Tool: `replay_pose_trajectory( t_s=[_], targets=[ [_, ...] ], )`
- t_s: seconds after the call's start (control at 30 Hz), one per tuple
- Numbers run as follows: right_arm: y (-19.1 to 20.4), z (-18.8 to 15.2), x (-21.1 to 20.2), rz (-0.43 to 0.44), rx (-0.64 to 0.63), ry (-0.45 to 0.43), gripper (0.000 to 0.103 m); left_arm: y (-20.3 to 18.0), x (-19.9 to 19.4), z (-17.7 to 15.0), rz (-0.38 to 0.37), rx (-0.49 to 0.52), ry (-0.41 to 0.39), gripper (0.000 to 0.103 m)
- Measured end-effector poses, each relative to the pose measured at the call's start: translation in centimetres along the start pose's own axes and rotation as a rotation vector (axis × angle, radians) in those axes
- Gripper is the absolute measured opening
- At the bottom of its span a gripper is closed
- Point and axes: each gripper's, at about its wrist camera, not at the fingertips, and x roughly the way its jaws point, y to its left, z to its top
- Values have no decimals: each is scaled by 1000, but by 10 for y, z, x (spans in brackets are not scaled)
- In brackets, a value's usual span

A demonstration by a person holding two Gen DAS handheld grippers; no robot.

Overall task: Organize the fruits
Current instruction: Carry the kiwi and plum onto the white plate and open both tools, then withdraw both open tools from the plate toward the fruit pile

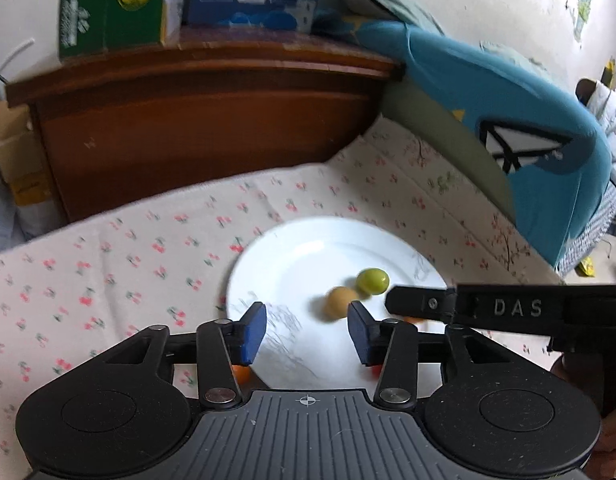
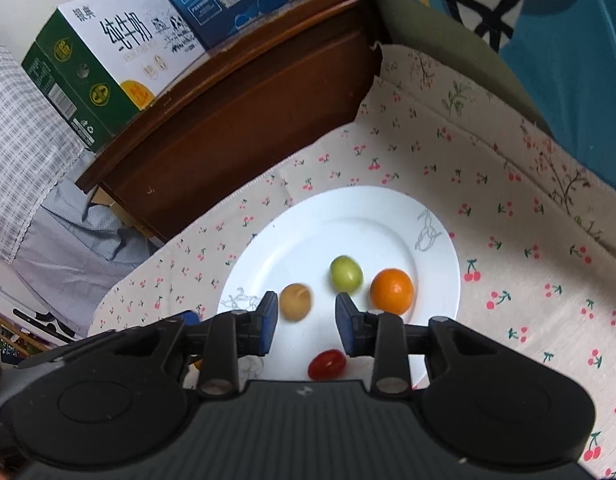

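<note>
White plate (image 2: 436,280) centre frame, tan fruit (image 2: 295,302) blurred, green fruit (image 2: 346,273), orange (image 2: 392,291), red tomato (image 2: 327,364) glossy, my left gripper (image 1: 306,332) and right gripper (image 2: 306,326) jaws apart, empty.

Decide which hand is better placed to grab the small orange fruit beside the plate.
Left. The small orange fruit lies right under the left tongs; the right tongs hover across the plate, farther off.
</note>
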Motion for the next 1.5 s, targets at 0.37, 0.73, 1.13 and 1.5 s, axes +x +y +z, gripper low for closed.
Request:
replay_pose_trajectory(
  t_s=[0.37, 0.73, 1.13, 1.5],
  targets=[
    [12, -8, -10, 10, -59, 1, 38, 21, -31, 9, 71, -97, -2, 71],
    [25, -20, -25, 16, -116, -6, 43, 43, -60, -2, 126, -172, -5, 74],
    [33, -38, -37, 11, -139, 3, 48, 53, -78, -25, 146, -211, 24, 74],
    [35, -53, -44, 22, -133, 23, 49, 60, -86, -44, 208, -168, 51, 79]
  ],
)
